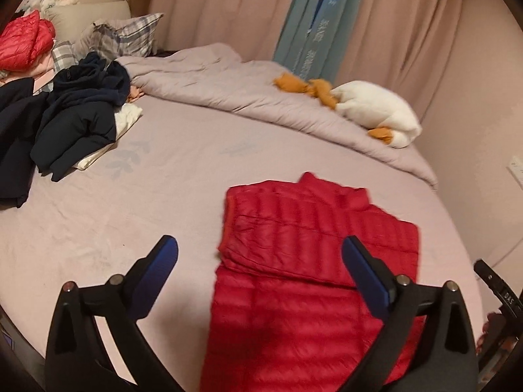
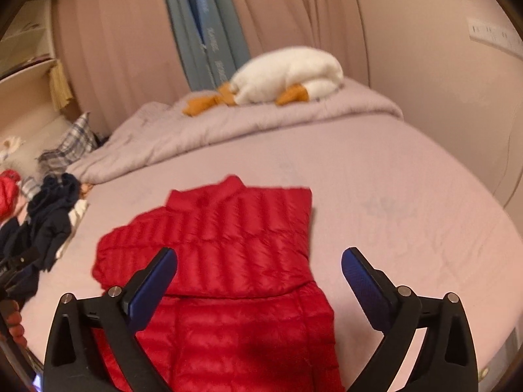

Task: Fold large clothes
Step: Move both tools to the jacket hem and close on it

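Observation:
A red quilted down jacket (image 1: 310, 261) lies flat on the pale pink bed sheet (image 1: 130, 215), collar away from me, with its sleeves folded in over the body. It also shows in the right wrist view (image 2: 228, 254). My left gripper (image 1: 260, 254) is open and empty, held above the jacket's near left part. My right gripper (image 2: 260, 261) is open and empty, above the jacket's near right edge.
A pile of dark navy clothes (image 1: 75, 114) lies at the left, with another red jacket (image 1: 23, 42) and plaid pillows (image 1: 127, 36) behind. A rumpled lilac duvet (image 1: 248, 98) and a white plush goose (image 1: 376, 111) lie along the far side by the curtains.

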The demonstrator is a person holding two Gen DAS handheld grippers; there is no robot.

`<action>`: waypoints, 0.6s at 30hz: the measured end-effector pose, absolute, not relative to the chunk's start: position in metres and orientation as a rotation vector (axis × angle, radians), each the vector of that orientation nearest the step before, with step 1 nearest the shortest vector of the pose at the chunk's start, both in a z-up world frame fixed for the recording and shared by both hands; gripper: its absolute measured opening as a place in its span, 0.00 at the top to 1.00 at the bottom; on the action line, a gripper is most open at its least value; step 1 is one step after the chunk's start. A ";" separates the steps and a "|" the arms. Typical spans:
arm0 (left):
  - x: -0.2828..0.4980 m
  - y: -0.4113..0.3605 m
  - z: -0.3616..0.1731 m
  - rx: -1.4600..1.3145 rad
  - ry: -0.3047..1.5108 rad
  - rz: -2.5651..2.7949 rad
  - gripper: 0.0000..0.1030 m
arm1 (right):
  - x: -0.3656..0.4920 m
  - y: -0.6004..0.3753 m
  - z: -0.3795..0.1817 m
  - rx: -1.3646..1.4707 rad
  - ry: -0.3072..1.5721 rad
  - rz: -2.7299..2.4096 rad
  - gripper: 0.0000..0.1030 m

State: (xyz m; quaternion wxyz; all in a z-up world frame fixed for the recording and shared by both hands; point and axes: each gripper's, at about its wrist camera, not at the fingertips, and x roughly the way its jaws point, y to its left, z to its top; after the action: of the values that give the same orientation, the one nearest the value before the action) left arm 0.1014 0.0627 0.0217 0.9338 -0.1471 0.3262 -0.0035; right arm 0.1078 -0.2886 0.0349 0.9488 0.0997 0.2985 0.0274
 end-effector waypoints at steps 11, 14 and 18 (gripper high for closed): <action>0.039 0.050 0.021 -0.297 0.688 -0.073 0.00 | 0.044 -0.269 0.067 0.136 0.438 0.174 0.01; 0.030 0.050 0.005 -0.297 0.732 -0.055 0.00 | 0.035 -0.269 0.057 0.139 0.447 0.181 0.01; 0.015 0.054 -0.015 -0.335 0.769 -0.075 0.00 | 0.024 -0.270 0.038 0.150 0.493 0.179 0.01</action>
State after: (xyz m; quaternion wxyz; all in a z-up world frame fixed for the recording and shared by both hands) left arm 0.0152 0.0535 -0.0155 0.9126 -0.1627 0.3733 -0.0366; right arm 0.0243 -0.2698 0.0382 0.9630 0.0740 0.2435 0.0882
